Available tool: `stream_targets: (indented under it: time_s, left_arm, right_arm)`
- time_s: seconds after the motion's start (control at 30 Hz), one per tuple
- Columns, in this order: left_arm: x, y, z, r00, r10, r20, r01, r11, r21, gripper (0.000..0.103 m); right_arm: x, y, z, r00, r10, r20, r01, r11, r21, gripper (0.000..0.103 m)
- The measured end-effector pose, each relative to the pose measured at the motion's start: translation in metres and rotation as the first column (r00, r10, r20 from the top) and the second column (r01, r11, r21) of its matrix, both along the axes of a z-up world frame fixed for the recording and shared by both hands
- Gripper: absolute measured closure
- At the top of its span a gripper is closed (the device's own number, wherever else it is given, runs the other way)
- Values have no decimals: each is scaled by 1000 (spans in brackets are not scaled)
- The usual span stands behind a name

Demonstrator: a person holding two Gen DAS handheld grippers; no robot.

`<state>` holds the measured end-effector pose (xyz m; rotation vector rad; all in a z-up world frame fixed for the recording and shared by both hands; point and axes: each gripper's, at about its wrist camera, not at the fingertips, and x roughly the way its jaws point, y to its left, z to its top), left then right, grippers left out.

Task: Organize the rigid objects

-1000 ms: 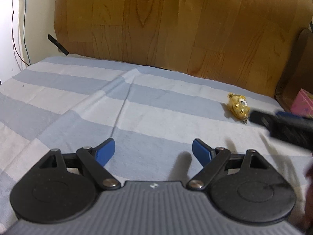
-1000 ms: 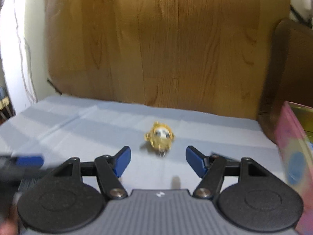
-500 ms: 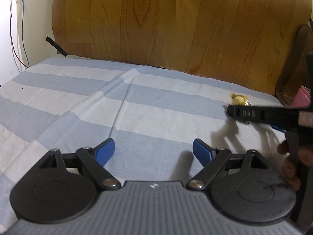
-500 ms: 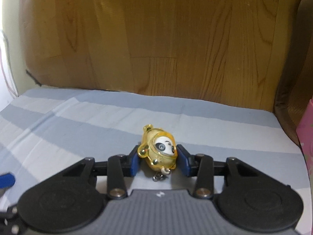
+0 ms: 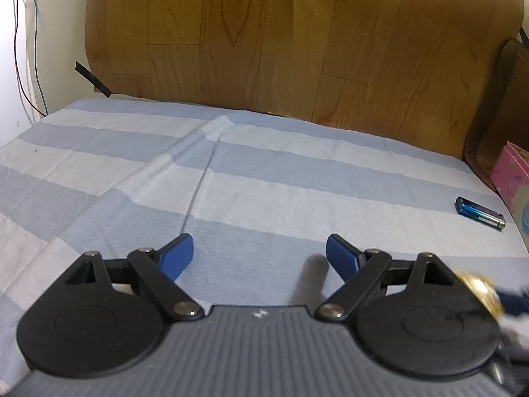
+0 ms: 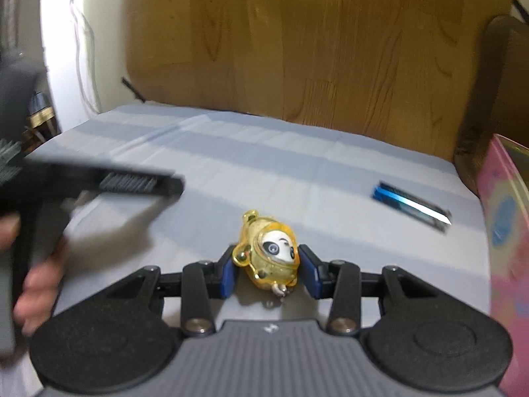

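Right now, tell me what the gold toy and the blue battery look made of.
Gold toy: probably hard plastic, glossy translucent glittery shell with a white painted face; small metal ring beneath. Blue battery: apparently metal under a shiny blue wrap, with one bare silver end.

Striped sheet [image 5: 264, 178] lies open leftward; battery [image 5: 479, 213] and pink box [image 5: 514, 178] crowd the right edge.

Home bedroom: striped bedsheet [image 5: 264, 172], wood-grain headboard [image 5: 297, 43], loose cables [image 5: 23, 49] along wall.
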<state>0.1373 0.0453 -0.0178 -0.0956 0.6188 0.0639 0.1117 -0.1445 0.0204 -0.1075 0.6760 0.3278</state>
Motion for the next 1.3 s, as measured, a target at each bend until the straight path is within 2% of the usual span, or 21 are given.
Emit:
stream_targets:
  time_s: [0.17,0.23,0.33,0.4,0.5,0.6,0.63,0.67,0.7,0.73,0.8,0.83,0.87,0.93,1.03,1.1,1.2,1.3]
  left_arm:
    - [-2,-4,0,998,-58,9,58,998,-10,14]
    - [-4,-7,0,993,-118,22,119,992,-29,15]
    - [-18,-14,4,971,-238,34,240,968,-79,15]
    - [-35,-22,12,945,-326,39,328,930,-166,19]
    - [-64,-38,24,897,-440,34,435,869,-237,19]
    - [-81,-53,28,856,-518,2,491,811,-317,24]
    - [-83,-58,27,844,-536,-15,501,798,-335,24]
    - [-83,-66,24,831,-555,-38,510,788,-345,31]
    - [-85,-74,20,817,-572,-66,519,781,-348,43]
    - [-85,-80,16,806,-585,-89,525,776,-351,44]
    - [-87,-90,10,787,-611,-85,539,747,-389,46]
    - [-88,-95,11,788,-611,-83,541,749,-383,49]
    - [-88,-100,13,778,-622,-83,548,738,-394,56]
    - [-88,-107,21,774,-629,-78,556,733,-392,56]
    - [-88,-128,46,742,-670,-20,623,700,-350,56]
    - [-87,-153,65,712,-702,22,671,670,-316,56]
    - [-83,-195,85,653,-753,73,742,618,-262,56]
    - [-74,-241,89,607,-789,90,782,575,-240,56]
  right_arm:
    - [-64,-12,-1,999,-32,27,32,999,-6,64]
    - [-86,-17,-1,997,-60,53,60,998,-13,64]
    - [-109,-23,-3,993,-90,78,92,996,-22,60]
    - [-115,-27,-1,992,-95,88,97,995,-17,56]
    - [-119,-35,2,991,-90,102,90,996,2,52]
    - [-121,-37,0,992,-70,103,68,997,19,51]
    - [-121,-38,0,993,-65,101,62,998,24,51]
    - [-121,-38,-1,994,-61,94,59,998,30,51]
    - [-120,-38,-2,994,-61,85,58,998,33,53]
    - [-119,-38,-3,995,-60,74,57,998,35,60]
    - [-116,-40,-4,996,-61,59,59,997,46,61]
    - [-116,-41,-4,996,-61,60,58,997,52,62]
    - [-117,-43,-4,996,-61,60,57,996,63,62]
    - [-121,-50,-2,994,-82,75,75,993,90,62]
    - [-129,-71,11,976,-143,163,122,984,128,62]
    - [-135,-88,23,952,-200,231,169,975,144,62]
    - [-142,-116,37,903,-288,318,254,956,144,62]
    - [-144,-152,45,862,-377,340,341,926,161,62]
